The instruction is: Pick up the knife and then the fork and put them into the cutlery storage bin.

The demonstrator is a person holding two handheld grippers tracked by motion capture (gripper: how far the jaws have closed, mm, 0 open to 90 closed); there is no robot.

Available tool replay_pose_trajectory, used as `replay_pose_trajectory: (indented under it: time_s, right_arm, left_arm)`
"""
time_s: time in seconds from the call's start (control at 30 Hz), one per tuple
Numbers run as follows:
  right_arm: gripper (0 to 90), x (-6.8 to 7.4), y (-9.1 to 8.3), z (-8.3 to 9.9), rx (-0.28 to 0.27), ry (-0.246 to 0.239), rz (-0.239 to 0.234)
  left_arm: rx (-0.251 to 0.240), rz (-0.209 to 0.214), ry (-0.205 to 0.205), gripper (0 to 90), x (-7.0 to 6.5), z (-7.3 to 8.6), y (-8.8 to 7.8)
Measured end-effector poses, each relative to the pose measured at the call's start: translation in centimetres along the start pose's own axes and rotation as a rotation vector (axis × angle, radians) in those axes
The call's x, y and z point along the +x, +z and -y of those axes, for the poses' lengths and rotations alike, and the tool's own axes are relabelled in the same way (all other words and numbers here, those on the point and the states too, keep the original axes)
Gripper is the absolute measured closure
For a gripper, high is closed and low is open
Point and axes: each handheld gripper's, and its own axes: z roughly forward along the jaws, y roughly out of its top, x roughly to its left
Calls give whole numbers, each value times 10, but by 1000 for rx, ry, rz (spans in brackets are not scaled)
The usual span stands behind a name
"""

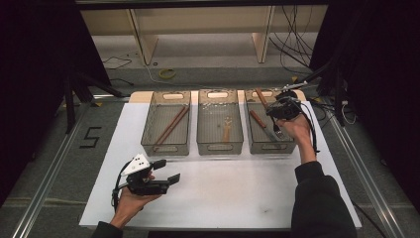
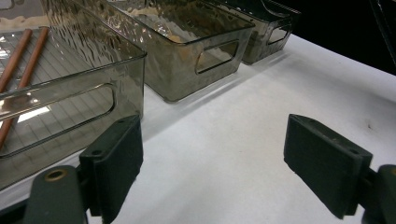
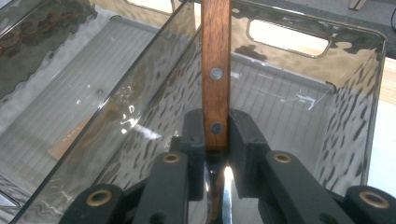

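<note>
Right gripper (image 3: 216, 140) grips upright wooden-handled utensil (image 3: 215, 70).

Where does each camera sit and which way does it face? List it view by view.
High view: above the table's near side, looking down on three smoky plastic bins; both forearms show.
Left gripper view: behind the open left gripper, facing the bins.
Right gripper view: on the right gripper, shut on a wooden-handled utensil over the right bin.
Shared: the brown chopsticks.
</note>
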Motion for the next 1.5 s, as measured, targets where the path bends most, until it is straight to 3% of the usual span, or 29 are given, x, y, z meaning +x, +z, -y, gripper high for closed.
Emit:
replay_pose_trajectory:
  time_s: [0.4, 0.6, 0.7, 0.77, 1.07, 1.5]
  right_arm:
    - [777, 0, 6, 4, 27, 5, 5]
    - [738, 0, 13, 7, 71, 7, 25]
    - [686, -1, 12, 7, 60, 25, 11]
    - [651, 1, 10, 6, 57, 19, 19]
    - [562, 9, -1, 5, 15, 3, -23]
    - [477, 20, -16, 10, -41, 4, -69]
  left_arm:
    - [4, 0, 5, 192, 0, 0, 0]
    - [5, 0, 6, 192, 0, 0, 0]
    - [5, 0, 6, 192, 0, 0, 0]
    - [6, 1, 7, 192, 0, 0, 0]
    - [6, 2, 5, 192, 0, 0, 0]
    - [8, 3, 4, 192, 0, 0, 0]
